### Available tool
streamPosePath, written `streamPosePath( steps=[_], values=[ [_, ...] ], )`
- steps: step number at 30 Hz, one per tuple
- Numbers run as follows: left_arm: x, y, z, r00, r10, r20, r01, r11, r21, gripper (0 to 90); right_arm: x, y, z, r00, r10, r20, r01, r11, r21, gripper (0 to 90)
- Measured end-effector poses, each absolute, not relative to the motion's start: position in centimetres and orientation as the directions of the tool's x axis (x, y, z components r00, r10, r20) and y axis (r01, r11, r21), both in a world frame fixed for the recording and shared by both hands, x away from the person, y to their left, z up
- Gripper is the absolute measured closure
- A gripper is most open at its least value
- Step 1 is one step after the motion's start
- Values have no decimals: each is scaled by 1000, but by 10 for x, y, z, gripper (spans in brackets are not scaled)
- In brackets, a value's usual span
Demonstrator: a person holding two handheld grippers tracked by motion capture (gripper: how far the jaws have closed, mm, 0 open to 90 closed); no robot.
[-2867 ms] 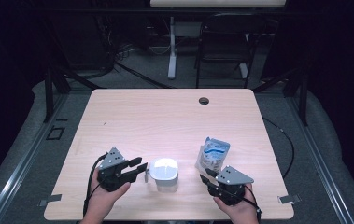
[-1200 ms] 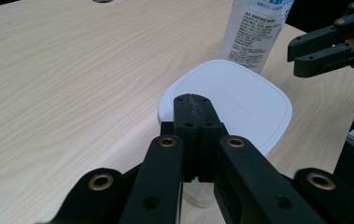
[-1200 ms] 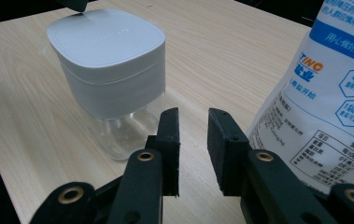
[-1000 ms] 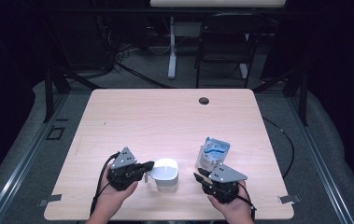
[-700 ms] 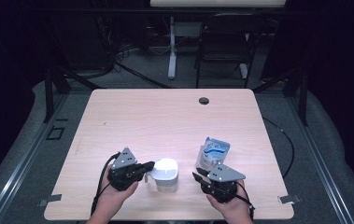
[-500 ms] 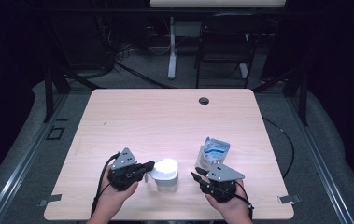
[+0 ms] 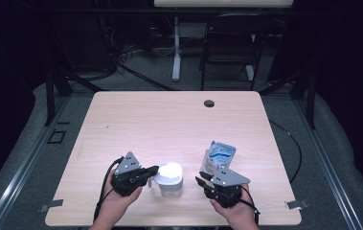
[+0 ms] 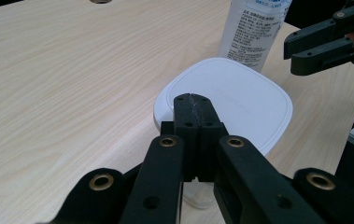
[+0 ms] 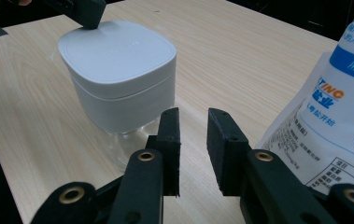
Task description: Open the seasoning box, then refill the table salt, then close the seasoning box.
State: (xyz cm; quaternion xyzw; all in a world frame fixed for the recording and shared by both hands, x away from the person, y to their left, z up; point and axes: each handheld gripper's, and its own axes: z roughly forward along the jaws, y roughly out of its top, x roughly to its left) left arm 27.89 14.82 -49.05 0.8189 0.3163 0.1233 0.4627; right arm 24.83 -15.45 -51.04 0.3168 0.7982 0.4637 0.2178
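Note:
A clear container with a white square lid [image 7: 169, 178] stands near the table's front edge, in the middle. My left gripper [image 7: 154, 170] is shut, and its joined tips rest at the lid's [image 8: 240, 102] left edge; the left gripper [image 8: 192, 99] holds nothing. A blue and white pouch [image 7: 220, 155] stands upright to the right of the container. My right gripper [image 7: 199, 181] is low in front of the pouch and points at the container [image 9: 118, 79]. The right gripper [image 9: 193, 116] has a narrow gap between its jaws and nothing in it. The pouch [image 9: 338, 107] is just to its right.
The wooden table [image 7: 169, 124] stretches away bare behind the container, with a round black cable hole [image 7: 209, 103] near its far edge. Both hands sit close to the front edge. A chair and desk legs stand on the floor beyond the table.
Since the earliest frame my left gripper has moved right, up to the container, and my right gripper has shifted slightly left. Over the last second nothing has moved.

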Motion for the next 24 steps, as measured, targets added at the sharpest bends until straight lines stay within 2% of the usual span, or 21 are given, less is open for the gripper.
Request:
streamPosePath(
  steps=[18,24],
  values=[
    [279,151,-491,758,646,-94,411,-360,837,900,248,-153,-505,-718,694,-59,296,381,876,755],
    [278,150,-490,754,651,-87,411,-365,835,900,250,-152,-501,-728,683,-63,291,391,873,802]
  ],
)
